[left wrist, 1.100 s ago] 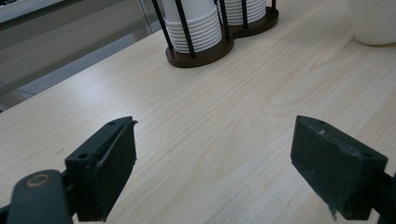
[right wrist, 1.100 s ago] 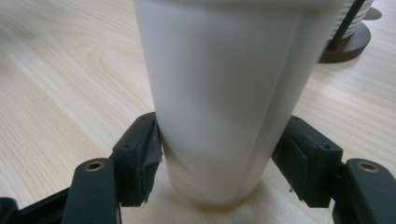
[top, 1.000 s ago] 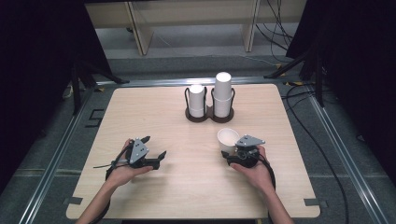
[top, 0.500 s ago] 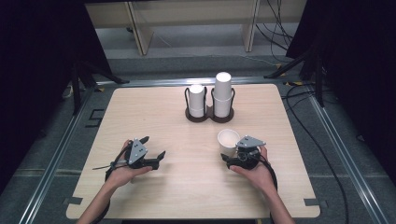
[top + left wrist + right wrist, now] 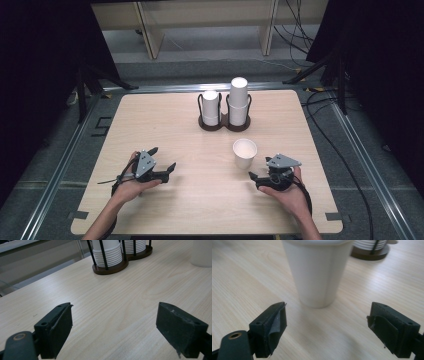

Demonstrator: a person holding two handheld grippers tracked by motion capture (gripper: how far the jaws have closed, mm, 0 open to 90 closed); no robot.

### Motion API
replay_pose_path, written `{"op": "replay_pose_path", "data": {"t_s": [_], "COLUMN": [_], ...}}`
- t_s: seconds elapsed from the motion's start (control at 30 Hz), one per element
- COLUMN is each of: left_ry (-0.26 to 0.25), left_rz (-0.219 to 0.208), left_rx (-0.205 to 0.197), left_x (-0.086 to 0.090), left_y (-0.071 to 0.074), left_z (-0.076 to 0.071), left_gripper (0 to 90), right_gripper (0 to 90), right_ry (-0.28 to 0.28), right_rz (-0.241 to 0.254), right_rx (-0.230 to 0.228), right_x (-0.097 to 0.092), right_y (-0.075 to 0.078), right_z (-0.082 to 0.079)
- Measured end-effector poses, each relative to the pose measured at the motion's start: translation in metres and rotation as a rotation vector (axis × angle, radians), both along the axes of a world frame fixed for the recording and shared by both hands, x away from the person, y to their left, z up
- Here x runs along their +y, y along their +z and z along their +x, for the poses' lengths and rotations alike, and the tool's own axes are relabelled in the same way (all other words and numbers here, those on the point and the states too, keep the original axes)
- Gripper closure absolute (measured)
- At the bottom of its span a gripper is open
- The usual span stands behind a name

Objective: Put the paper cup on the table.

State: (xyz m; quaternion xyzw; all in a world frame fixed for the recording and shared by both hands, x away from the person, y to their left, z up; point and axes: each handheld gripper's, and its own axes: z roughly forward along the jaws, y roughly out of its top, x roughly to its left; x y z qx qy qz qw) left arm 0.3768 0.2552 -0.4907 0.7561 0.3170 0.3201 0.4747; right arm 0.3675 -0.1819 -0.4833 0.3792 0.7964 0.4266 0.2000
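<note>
Standing upright on the table (image 5: 165, 125), the paper cup (image 5: 244, 152) sits free just beyond your right gripper (image 5: 256, 177), whose jaws have just been opening wide, while your left gripper (image 5: 167, 170) rests open and empty.

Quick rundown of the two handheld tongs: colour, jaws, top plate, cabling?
Both the left tongs and the right tongs are black, each with two blocky black jaws with screw holes, a grey three-cornered plate on top and a thin black cable trailing back. No sleeves show on the forearms.
</note>
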Motion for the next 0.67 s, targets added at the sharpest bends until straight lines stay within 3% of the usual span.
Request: {"op": "replay_pose_path", "data": {"t_s": [0.07, 0.1, 0.13, 0.23, 0.27, 0.33, 0.37, 0.4, 0.47, 0.53, 0.6, 0.67], "left_ry": [0.012, -0.003, 0.01, 0.009, 0.01, 0.004, 0.006, 0.008, 0.005, 0.012, 0.01, -0.009], "left_rz": [0.006, 0.006, -0.006, -0.004, -0.004, 0.003, 0.001, 0.0, 0.005, -0.017, -0.017, -0.008], "left_rx": [-0.005, -0.015, -0.007, -0.004, -0.006, -0.016, -0.021, -0.023, -0.024, 0.003, 0.004, -0.023], "left_x": [0.001, 0.001, 0.001, 0.002, 0.002, 0.003, 0.003, 0.003, 0.003, 0.001, 0.0, -0.001], "left_y": [0.0, 0.0, -0.001, -0.001, -0.001, -0.001, -0.001, -0.002, -0.002, -0.003, -0.003, -0.003], "left_z": [-0.001, 0.001, 0.0, 0.0, 0.0, 0.001, 0.001, 0.001, 0.001, -0.001, -0.001, 0.001], "left_gripper": [13.2, 13.2, 13.3, 13.2, 13.2, 13.2, 13.2, 13.3, 13.2, 13.2, 13.1, 13.0], "right_gripper": [15.6, 15.6, 15.5, 15.5, 15.5, 15.5, 15.5, 15.5, 15.5, 15.5, 15.5, 15.5], "right_ry": [-0.009, -0.021, -0.035, -0.104, -0.122, -0.153, -0.167, -0.192, -0.205, -0.228, -0.236, -0.244], "right_rz": [0.015, 0.015, 0.048, 0.073, 0.074, 0.121, 0.105, 0.125, 0.127, 0.131, 0.141, 0.136], "right_rx": [-0.015, -0.044, -0.033, -0.068, -0.105, -0.104, -0.145, -0.136, -0.179, -0.189, -0.2, -0.193], "right_x": [-0.007, -0.012, -0.016, -0.03, -0.037, -0.043, -0.047, -0.048, -0.052, -0.054, -0.056, -0.056], "right_y": [0.002, 0.003, 0.003, 0.005, 0.006, 0.005, 0.005, 0.005, 0.003, 0.002, 0.001, 0.0], "right_z": [-0.003, -0.004, -0.007, -0.013, -0.013, -0.015, -0.014, -0.016, -0.015, -0.015, -0.015, -0.016]}}
